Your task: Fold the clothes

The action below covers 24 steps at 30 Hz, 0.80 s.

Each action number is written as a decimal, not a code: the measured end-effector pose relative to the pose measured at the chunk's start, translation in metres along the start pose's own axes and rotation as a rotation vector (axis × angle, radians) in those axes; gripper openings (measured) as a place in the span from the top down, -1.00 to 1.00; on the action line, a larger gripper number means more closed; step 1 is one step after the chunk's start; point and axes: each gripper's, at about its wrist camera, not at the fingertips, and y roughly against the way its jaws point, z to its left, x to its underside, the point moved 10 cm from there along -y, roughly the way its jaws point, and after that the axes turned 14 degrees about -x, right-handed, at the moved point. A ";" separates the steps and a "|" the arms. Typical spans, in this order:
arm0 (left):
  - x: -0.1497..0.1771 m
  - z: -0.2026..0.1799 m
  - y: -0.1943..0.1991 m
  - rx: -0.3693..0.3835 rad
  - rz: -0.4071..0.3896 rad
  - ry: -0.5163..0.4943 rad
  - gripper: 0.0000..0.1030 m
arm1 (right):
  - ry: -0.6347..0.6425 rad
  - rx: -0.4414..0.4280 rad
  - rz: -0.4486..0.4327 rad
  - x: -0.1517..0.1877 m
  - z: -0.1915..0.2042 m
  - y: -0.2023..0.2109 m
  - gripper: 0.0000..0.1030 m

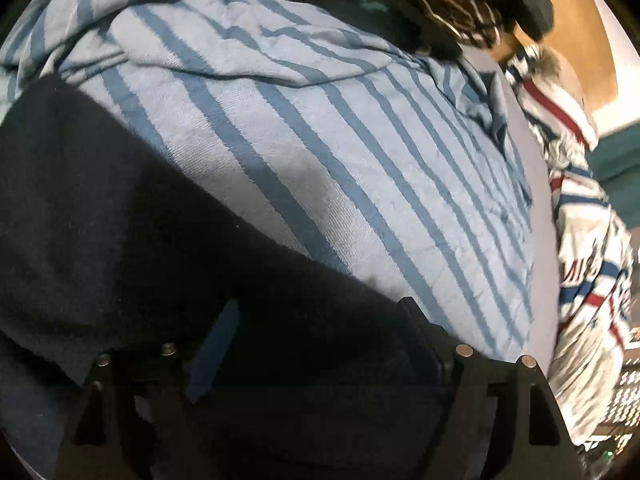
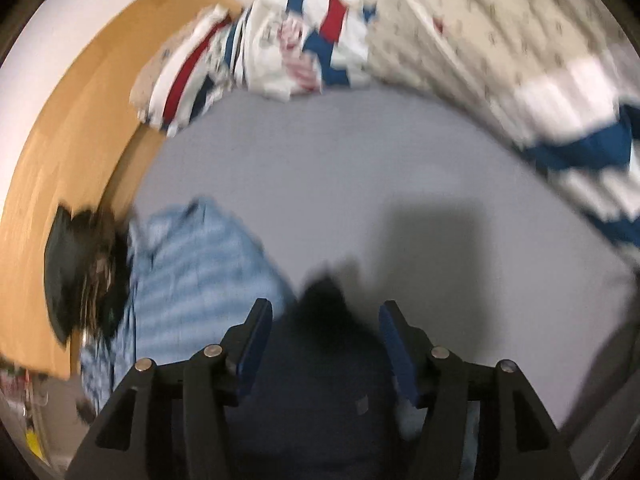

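A dark navy garment (image 1: 120,216) is spread over a blue-striped cloth (image 1: 320,140) on the grey bed sheet (image 2: 340,168), beside a red, white and blue patterned quilt (image 2: 500,40). The left tongs (image 1: 320,320) are held wide apart above the navy fabric, nothing gripped. The right tongs (image 2: 324,320) are seen parted, with navy cloth between the pads (image 2: 256,344) but not pinched.

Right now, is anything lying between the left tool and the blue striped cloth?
Yes. A dark navy garment lies over the near edge of the blue striped cloth, directly under and between the fingers of the left tool, whose jaws stand apart. Beyond that dark fabric, the striped cloth's surface lies uncovered.
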 end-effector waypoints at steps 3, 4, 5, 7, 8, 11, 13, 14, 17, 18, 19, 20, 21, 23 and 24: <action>0.004 -0.003 0.012 0.043 -0.019 -0.010 -0.55 | 0.072 0.032 0.048 0.027 0.001 -0.016 -0.16; 0.007 -0.004 0.022 0.101 -0.031 0.007 -0.54 | 0.089 0.056 0.054 0.032 0.001 -0.024 -0.17; 0.009 -0.006 0.031 0.159 -0.042 0.025 -0.54 | 0.103 0.058 0.061 0.035 0.003 -0.032 -0.17; 0.018 -0.004 0.045 0.211 -0.056 0.008 -0.54 | 0.128 0.043 0.094 0.044 0.007 -0.048 -0.14; 0.023 -0.003 0.051 0.235 -0.062 -0.001 -0.54 | 0.131 0.063 0.129 0.050 0.003 -0.055 -0.10; 0.022 0.020 0.038 0.166 -0.026 0.009 -0.49 | 0.083 0.234 0.194 0.066 -0.028 -0.052 0.18; 0.020 0.041 0.036 0.216 -0.002 0.101 -0.42 | 0.043 0.319 0.190 0.070 -0.042 -0.039 -0.09; 0.017 0.054 0.040 0.241 -0.001 0.150 -0.42 | 0.037 0.329 0.179 0.069 -0.041 -0.032 0.04; 0.004 0.063 0.047 0.271 -0.014 0.232 -0.42 | 0.135 0.217 0.151 0.068 0.001 -0.023 0.06; 0.000 0.066 0.049 0.281 -0.018 0.258 -0.42 | 0.182 0.156 0.165 0.071 0.022 -0.028 0.03; -0.001 0.070 0.054 0.292 -0.023 0.266 -0.42 | 0.229 0.096 0.180 0.075 0.044 -0.032 0.02; -0.002 0.074 0.059 0.303 -0.028 0.273 -0.42 | 0.276 0.047 0.201 0.081 0.064 -0.040 0.02; -0.009 0.077 0.058 0.297 -0.039 0.281 -0.42 | 0.324 0.008 0.231 0.089 0.083 -0.052 0.02; -0.025 0.084 0.055 0.284 -0.060 0.297 -0.40 | 0.384 -0.045 0.303 0.108 0.105 -0.075 0.11; -0.033 0.087 0.053 0.277 -0.071 0.305 -0.39 | 0.395 -0.079 0.352 0.120 0.114 -0.089 0.24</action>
